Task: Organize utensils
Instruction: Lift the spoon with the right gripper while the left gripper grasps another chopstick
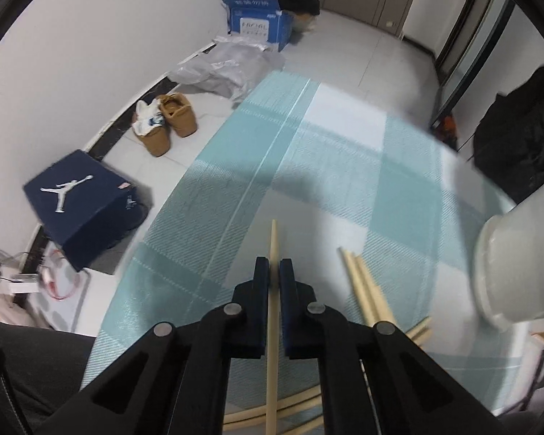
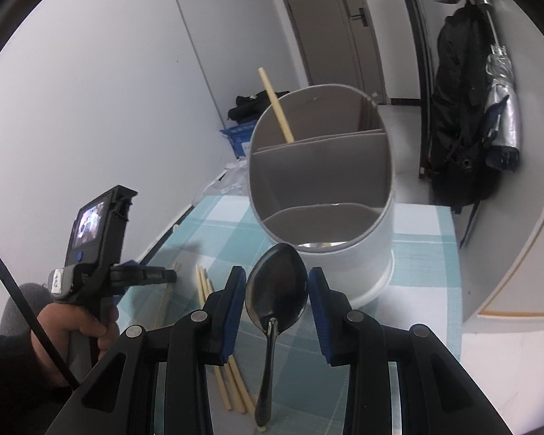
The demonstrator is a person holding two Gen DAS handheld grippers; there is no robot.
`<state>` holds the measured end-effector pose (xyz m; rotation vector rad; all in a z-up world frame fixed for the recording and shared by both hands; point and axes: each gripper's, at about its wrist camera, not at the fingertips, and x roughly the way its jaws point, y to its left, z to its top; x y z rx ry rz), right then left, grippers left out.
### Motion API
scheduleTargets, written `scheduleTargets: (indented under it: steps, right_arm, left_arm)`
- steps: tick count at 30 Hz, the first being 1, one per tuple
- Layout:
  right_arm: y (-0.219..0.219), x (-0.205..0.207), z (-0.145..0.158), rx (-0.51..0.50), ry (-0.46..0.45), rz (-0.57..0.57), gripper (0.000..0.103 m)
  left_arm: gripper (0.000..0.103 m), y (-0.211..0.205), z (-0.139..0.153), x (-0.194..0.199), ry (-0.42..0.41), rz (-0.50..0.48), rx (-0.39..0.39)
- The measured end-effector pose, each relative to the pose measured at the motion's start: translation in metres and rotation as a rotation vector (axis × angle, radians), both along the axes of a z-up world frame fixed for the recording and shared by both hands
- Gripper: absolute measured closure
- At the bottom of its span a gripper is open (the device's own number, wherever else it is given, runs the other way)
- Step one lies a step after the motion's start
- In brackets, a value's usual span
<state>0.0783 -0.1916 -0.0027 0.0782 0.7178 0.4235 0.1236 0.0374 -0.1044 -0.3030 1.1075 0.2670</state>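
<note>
Beside the white caddy, on the checked teal cloth, both tools are at work.

Left gripper: jaws nearly together around a single chopstick. The stick runs lengthwise between the pads, tip poking out ahead, tail trailing back under the linkage. Looks pinched, though pad contact is hard to confirm; blur suggests it is in motion. From this side the caddy sits off to the right edge of view, lying well right of the stick's axis.

Right gripper: jaws spread wide, nothing clamped. A metal spoon lies on the cloth between the fingers, bowl forward toward the caddy, handle running straight back toward the wrist. Its long axis lines up with the fingers; the bowl almost fills the gap but a sliver shows on each side.

Caddy: three compartments. One chopstick already leans in the far-left one; the near one appears empty, its shiny floor visible.

Loose chopsticks lie left of the spoon, roughly parallel to it, away from the caddy base.

Judgement: the spoon is nearer the right hand, caddy directly ahead of it. Closing across the wide bowl would be awkward; the narrow handle further back likely grips better.
</note>
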Motion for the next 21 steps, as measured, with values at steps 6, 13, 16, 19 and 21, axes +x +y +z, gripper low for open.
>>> scheduleTargets:
  steps: [6,13,16,19,21]
  right_arm:
    - [-0.002,-0.006,0.003,-0.002,-0.014,-0.013,0.069]
    - [0.002,-0.019,0.008,-0.026,-0.061,-0.030,0.069]
    - [0.000,-0.023,0.010,-0.024,-0.066,-0.053,0.069]
    - [0.000,-0.028,0.013,-0.029,-0.078,-0.070,0.069]
    - [0.001,-0.032,0.014,-0.045,-0.090,-0.079,0.069]
  left_arm:
    - [0.101,0.004,0.037,-0.024,-0.171,0.000,-0.088]
    - [0.101,-0.002,0.084,-0.054,-0.362,-0.046,-0.152]
    - [0.101,-0.011,0.092,-0.056,-0.401,-0.070,-0.152]
    - [0.101,-0.015,0.095,-0.060,-0.419,-0.103,-0.147]
    - [0.101,-0.015,0.094,-0.062,-0.420,-0.125,-0.147]
